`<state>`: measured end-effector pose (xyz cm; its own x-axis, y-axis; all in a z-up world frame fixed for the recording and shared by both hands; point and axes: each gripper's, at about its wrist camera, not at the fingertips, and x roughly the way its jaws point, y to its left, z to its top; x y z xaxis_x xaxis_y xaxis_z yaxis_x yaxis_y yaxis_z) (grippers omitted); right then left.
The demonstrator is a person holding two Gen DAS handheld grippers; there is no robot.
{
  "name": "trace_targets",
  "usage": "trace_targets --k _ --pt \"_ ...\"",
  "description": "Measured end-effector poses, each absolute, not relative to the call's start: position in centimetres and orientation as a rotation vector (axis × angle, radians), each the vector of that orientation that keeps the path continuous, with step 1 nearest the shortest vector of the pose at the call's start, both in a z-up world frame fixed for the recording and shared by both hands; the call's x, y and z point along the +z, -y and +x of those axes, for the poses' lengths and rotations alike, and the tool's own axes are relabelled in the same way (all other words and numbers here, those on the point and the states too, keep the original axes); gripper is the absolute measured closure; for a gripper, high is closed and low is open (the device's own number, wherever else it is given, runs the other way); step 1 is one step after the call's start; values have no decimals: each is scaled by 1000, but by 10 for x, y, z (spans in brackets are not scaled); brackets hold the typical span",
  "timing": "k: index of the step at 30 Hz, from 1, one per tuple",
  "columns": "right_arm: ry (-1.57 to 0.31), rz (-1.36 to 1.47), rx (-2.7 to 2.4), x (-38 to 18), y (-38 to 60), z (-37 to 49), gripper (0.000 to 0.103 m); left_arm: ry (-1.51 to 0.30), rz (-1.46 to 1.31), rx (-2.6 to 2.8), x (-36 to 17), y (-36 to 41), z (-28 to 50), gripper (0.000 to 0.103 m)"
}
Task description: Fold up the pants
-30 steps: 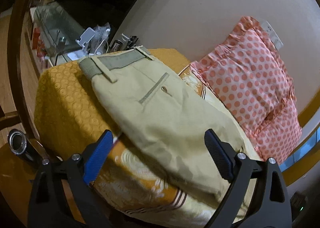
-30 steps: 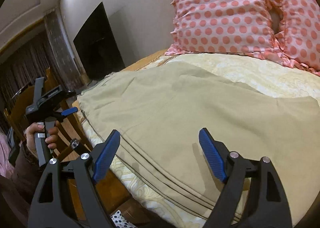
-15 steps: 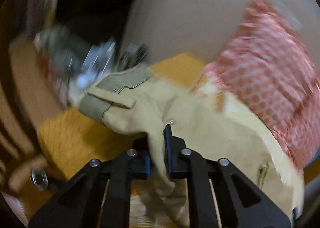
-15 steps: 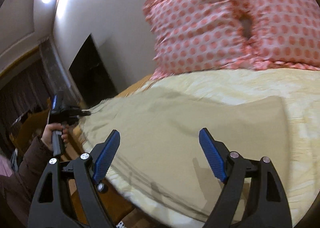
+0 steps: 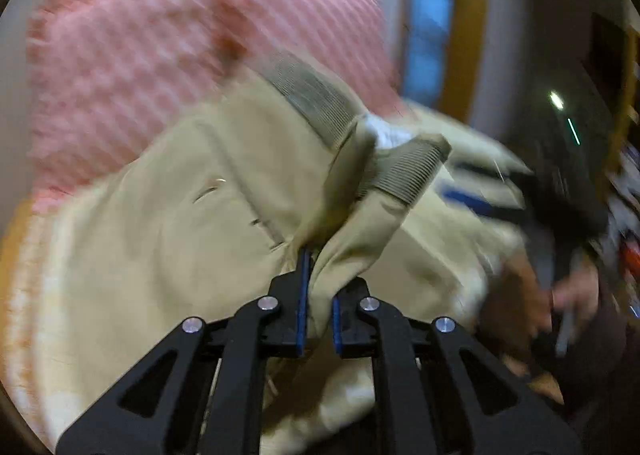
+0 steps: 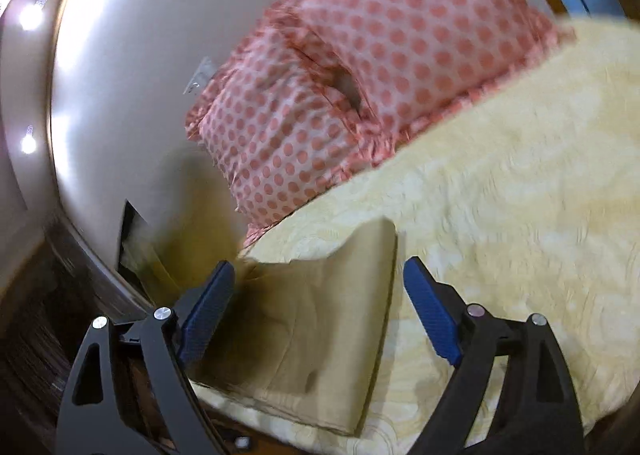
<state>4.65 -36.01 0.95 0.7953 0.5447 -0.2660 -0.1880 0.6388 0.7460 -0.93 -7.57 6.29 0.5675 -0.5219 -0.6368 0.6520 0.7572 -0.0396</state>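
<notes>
The beige pants (image 5: 168, 239) lie on a bed. My left gripper (image 5: 318, 295) is shut on a bunch of their fabric just below the ribbed waistband (image 5: 320, 103), which is lifted and folded over toward the legs. The view is motion-blurred. In the right wrist view the leg ends of the pants (image 6: 320, 315) lie flat on the pale yellow bedspread (image 6: 500, 195). My right gripper (image 6: 320, 307) is open and empty, just above the leg ends, with its jaws wide on either side of them.
Two pink polka-dot pillows (image 6: 360, 75) lean on the wall at the head of the bed; they also show in the left wrist view (image 5: 140, 55). The person's hand (image 5: 540, 295) shows at the right. A dark wooden bed edge (image 6: 80, 255) runs at the left.
My left gripper closed on the pants near the waistband and has swung them up and over toward the legs. My right gripper has moved along to the leg ends, staying open.
</notes>
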Motion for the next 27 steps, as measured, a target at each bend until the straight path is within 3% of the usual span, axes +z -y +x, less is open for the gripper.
trace_targets --k 4,6,9,11,13,20,22,23,25,27 --pt "-608 877 503 -6 358 67 15 -713 268 -697 32 87 -26 94" --pt "-646 859 510 -7 353 79 16 -712 257 -711 35 82 -35 87" --pt "-706 778 514 -4 340 95 18 -683 147 -741 61 55 -47 73" --pt "-755 715 508 -6 330 107 27 -635 15 -713 87 20 -39 48" --pt "-776 663 494 -6 323 118 29 -607 -64 -590 102 -21 -17 40" --pt "-814 584 479 -9 315 135 34 -869 -162 -371 65 -96 83 40" --pt "-827 563 495 -14 315 133 66 -949 -207 -444 52 -93 107 40" --pt "-833 584 516 -17 318 135 75 -969 -201 -459 48 -89 109 38" --pt "-841 659 556 -22 327 138 84 -1000 -186 -478 40 -81 117 34" --pt "-840 719 589 -22 335 141 89 -1010 -202 -482 37 -80 122 40"
